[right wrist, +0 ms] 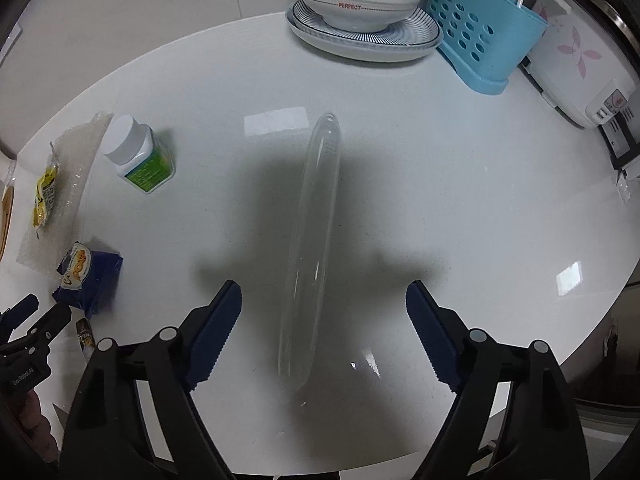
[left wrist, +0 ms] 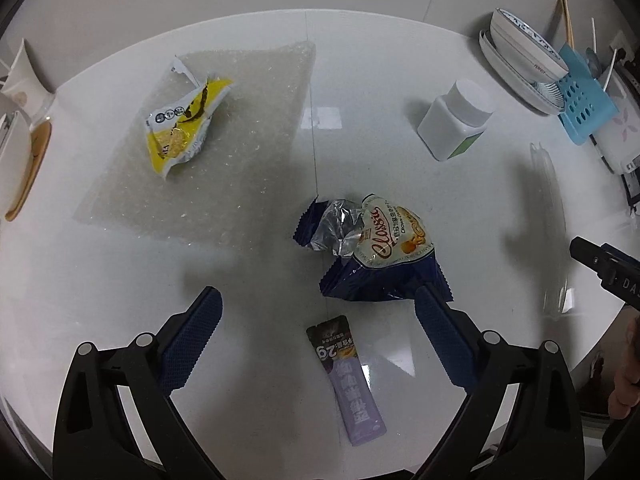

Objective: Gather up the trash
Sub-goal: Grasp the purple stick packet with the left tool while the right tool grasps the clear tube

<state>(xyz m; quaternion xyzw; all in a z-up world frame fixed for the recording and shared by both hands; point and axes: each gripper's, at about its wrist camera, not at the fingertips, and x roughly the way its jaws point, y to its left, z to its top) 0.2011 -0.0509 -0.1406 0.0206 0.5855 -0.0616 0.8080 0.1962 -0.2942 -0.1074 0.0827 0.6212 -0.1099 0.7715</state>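
In the left wrist view my left gripper [left wrist: 318, 304] is open and empty above the white table. A purple sachet [left wrist: 348, 380] lies between its fingers. A crumpled blue Classic wrapper [left wrist: 376, 256] lies just beyond, near the right fingertip [left wrist: 430, 300]. A yellow wrapper [left wrist: 184, 124] lies on a sheet of bubble wrap [left wrist: 224, 148] at the far left. In the right wrist view my right gripper [right wrist: 324, 304] is open and empty, and a long clear plastic tube wrapper [right wrist: 316, 240] runs lengthwise between its fingers. The blue wrapper [right wrist: 86, 276] and yellow wrapper [right wrist: 44, 196] show at the left there.
A white bottle with a green label [right wrist: 138, 152] stands at the left of the table. A bowl on plates [right wrist: 360, 4], a blue utensil holder [right wrist: 480, 36] and a rice cooker [right wrist: 580, 68] stand at the back right. The table edge [right wrist: 600, 312] curves at the right.
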